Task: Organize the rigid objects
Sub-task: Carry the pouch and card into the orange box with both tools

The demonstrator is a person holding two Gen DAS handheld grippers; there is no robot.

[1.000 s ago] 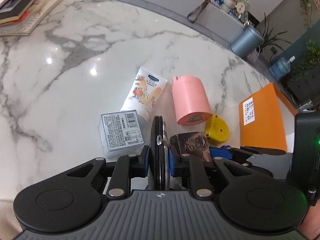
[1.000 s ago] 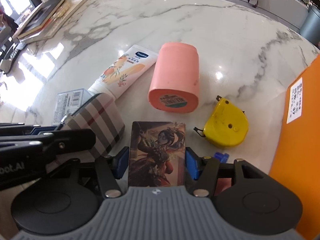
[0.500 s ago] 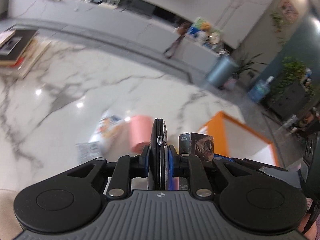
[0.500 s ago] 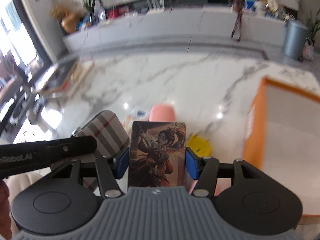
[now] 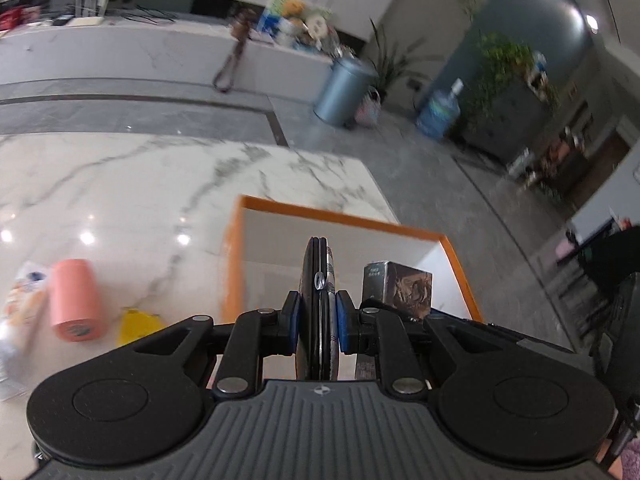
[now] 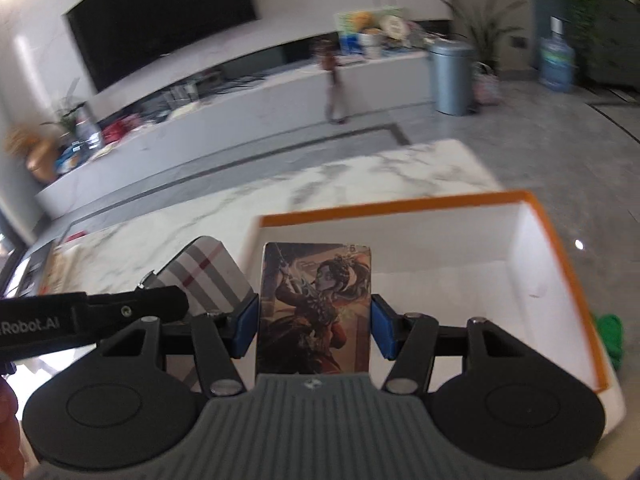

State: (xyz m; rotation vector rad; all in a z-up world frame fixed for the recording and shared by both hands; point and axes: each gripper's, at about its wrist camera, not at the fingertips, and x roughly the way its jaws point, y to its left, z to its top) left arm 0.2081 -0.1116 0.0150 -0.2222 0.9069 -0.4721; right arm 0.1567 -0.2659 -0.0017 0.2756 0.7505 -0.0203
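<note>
1. Between the blue pads of the left hand-held gripper (image 5: pixel 318 322) sits a thin plaid case (image 5: pixel 319 308), held edge-on, jaws narrow and clamped on it.
2. Right hand-held gripper (image 6: pixel 316 324) is clamped on a printed card box (image 6: pixel 316 308), picture face to the camera, pads pressing both side edges.
3. Both loads hang over the near part of the orange box (image 5: pixel 340 220); in the right wrist view the plaid case (image 6: pixel 208 280) is just left of the card box, over the orange box's left wall (image 6: pixel 400 208).
4. Orange box interior shows white and bare where visible; nothing seen inside yet.
5. Left of the orange box on the desk (image 5: pixel 120 184): yellow tape measure (image 5: pixel 138 326) nearest, then pink cylinder (image 5: pixel 76 300) on its side, then lotion tube (image 5: pixel 20 304) at the frame edge, blurred.
6. Progress, my judgement: early. Two items picked and nearly at the drop spot, neither released; at least three more left on the desk.
7. Versus one second ago: both grippers were low over the desk among the items, with the orange box off to the right. Now raised and swung over the orange box; grips unchanged, desk items now left of it.
</note>
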